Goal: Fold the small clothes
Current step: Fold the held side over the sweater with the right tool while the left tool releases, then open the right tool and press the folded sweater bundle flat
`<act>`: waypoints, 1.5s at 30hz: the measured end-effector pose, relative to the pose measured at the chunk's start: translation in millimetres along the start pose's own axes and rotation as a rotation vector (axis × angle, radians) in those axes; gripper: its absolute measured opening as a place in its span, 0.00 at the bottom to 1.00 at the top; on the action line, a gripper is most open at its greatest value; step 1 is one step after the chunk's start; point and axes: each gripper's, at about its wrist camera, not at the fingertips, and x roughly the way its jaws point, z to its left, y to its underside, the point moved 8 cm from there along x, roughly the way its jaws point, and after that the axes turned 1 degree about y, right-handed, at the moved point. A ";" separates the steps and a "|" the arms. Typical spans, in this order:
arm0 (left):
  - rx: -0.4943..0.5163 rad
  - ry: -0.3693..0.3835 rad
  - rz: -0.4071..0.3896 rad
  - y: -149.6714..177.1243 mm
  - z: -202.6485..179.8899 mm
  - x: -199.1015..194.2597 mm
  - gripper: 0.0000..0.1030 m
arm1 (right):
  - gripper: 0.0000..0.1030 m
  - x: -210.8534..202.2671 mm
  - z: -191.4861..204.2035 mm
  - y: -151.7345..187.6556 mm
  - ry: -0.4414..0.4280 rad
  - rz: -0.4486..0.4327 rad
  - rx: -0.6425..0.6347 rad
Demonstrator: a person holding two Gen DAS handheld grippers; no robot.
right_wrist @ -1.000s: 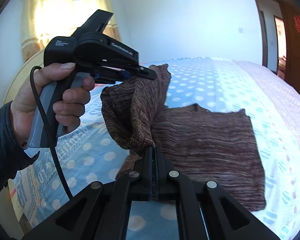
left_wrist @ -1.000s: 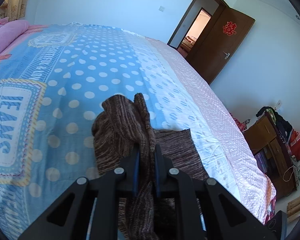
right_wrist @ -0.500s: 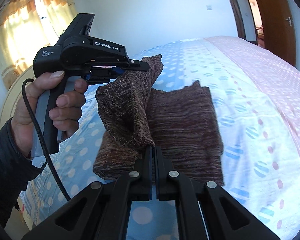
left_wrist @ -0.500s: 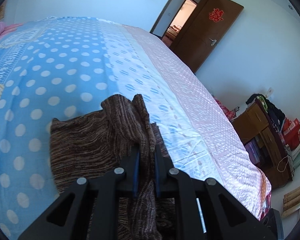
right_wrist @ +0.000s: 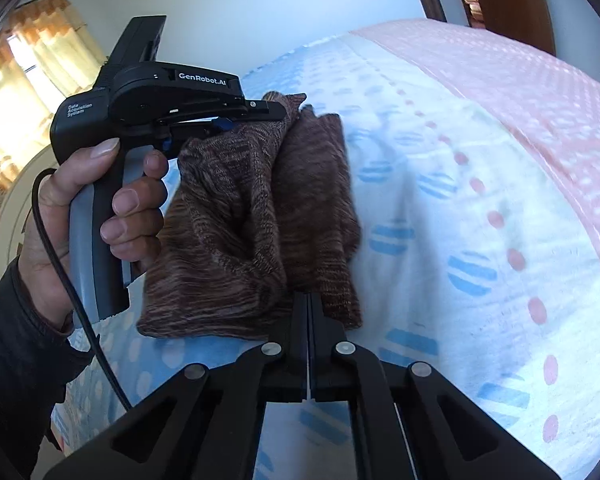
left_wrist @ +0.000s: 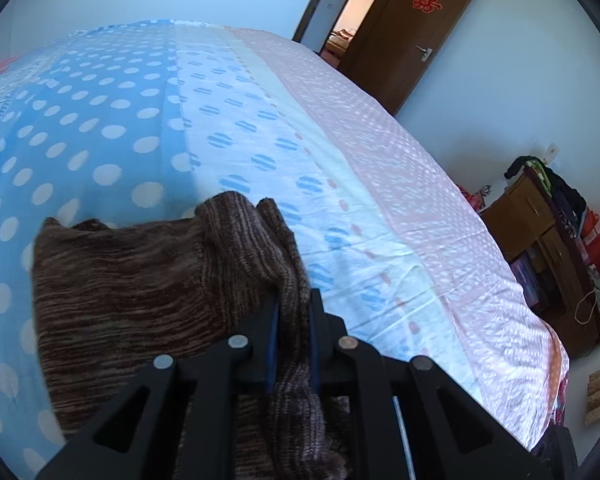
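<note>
A brown striped knit garment [left_wrist: 132, 280] lies on the bed, partly doubled over itself. My left gripper [left_wrist: 294, 300] is shut on a bunched corner of it, with the fabric standing up between the blue pads. In the right wrist view the same garment [right_wrist: 260, 216] hangs in a fold between both grippers. My right gripper [right_wrist: 308, 300] is shut on its near edge, jaws pressed together. The left gripper [right_wrist: 276, 110], held by a person's hand [right_wrist: 100, 200], pinches the far corner at the upper left.
The bed [left_wrist: 260, 140] has a blue sheet with white dots on the left, a white band with blue marks in the middle and a pink band [right_wrist: 520, 92] on the right. A brown door [left_wrist: 412, 28] stands open beyond. A wooden cabinet [left_wrist: 548, 248] with clutter stands beside the bed.
Both grippers have carried the lifted edge across and lower, toward the white and pink side of the bed. The garment now covers more of its lower layer and looks narrower.
</note>
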 end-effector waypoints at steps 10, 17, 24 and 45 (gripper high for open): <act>0.090 0.014 -0.155 12.7 -13.4 -62.3 0.66 | 0.08 -22.3 -21.5 -11.8 -0.002 -0.086 0.037; 0.021 -0.127 -0.208 61.0 52.1 -90.1 0.72 | 0.57 -25.4 23.2 -33.8 -0.033 -0.149 -0.134; -0.025 -0.181 -0.137 111.4 83.0 -73.2 0.72 | 0.03 6.7 6.2 -18.8 -0.001 0.075 -0.078; 0.008 -0.182 -0.092 146.1 85.0 -74.9 0.90 | 0.33 47.1 40.1 -53.6 0.150 0.107 -0.283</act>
